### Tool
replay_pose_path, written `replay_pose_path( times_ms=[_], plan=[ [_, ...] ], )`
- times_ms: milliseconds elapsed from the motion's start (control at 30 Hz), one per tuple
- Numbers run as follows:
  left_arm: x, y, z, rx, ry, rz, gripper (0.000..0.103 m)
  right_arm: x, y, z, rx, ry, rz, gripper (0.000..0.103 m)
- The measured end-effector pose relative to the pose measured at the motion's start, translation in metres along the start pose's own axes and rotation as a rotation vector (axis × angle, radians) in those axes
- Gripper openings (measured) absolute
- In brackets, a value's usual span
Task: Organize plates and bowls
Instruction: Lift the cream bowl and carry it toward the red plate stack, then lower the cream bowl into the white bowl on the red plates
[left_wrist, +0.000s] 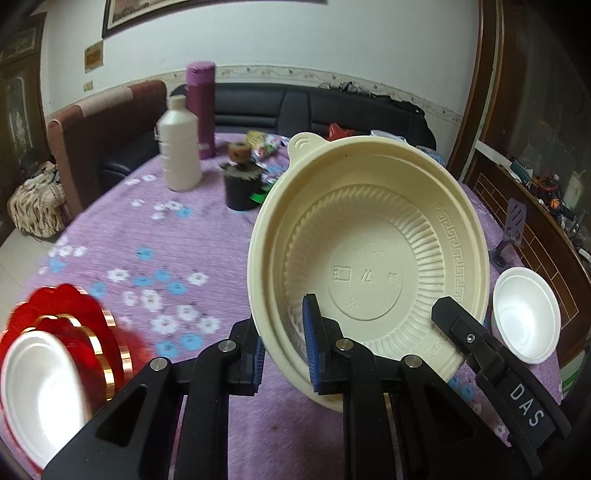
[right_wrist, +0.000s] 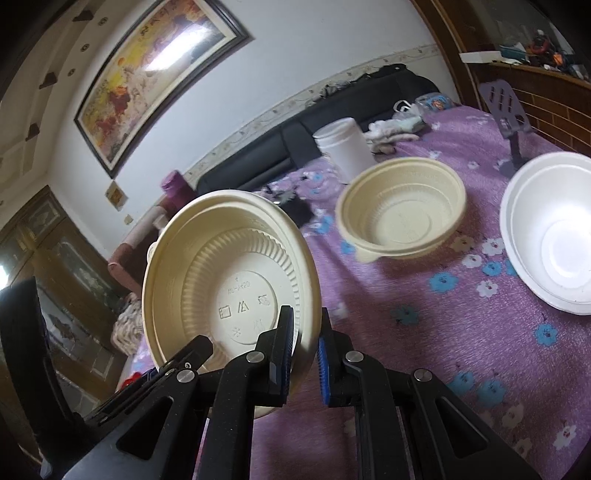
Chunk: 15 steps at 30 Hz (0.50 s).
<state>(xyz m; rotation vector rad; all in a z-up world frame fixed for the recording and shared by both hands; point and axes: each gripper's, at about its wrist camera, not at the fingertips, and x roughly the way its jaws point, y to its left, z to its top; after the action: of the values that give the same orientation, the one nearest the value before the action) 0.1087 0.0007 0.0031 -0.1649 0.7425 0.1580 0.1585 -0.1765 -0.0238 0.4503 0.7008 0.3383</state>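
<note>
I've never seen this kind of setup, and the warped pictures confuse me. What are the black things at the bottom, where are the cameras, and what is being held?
There is no robot here. A person holds a pair of black tongs in each hand. A wide-angle camera on each pair looks along its fingers, which is why everything bends. One picture is from the left tongs, the other from the right tongs. Both are shut on the rim of what looks like the same cream bowl, held up tilted, one pair at each side. On the purple-clothed table are a second cream bowl, a white bowl, blurred red plates, a bottle and a flask.
</note>
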Motion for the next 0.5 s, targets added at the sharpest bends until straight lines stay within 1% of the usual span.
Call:
replay_pose_path(
  times_ms=[133, 233, 333, 500],
  plan=[
    [-0.029, 0.020, -0.003, -0.015, -0.028, 0.022, 0.017, -0.012, 0.023, -0.007, -0.021, 0.007, 0.048, 0.011],
    [-0.052, 0.042, -0.009, -0.041, -0.037, 0.027, 0.017, -0.022, 0.045, -0.016, -0.049, 0.024, 0.087, 0.011],
    [-0.073, 0.069, -0.014, -0.068, -0.051, 0.043, 0.018, -0.028, 0.072, -0.026, -0.088, 0.053, 0.137, 0.011],
    [-0.095, 0.116, -0.026, -0.131, -0.039, 0.070, 0.018, -0.027, 0.116, -0.047, -0.150, 0.125, 0.214, 0.011]
  ],
)
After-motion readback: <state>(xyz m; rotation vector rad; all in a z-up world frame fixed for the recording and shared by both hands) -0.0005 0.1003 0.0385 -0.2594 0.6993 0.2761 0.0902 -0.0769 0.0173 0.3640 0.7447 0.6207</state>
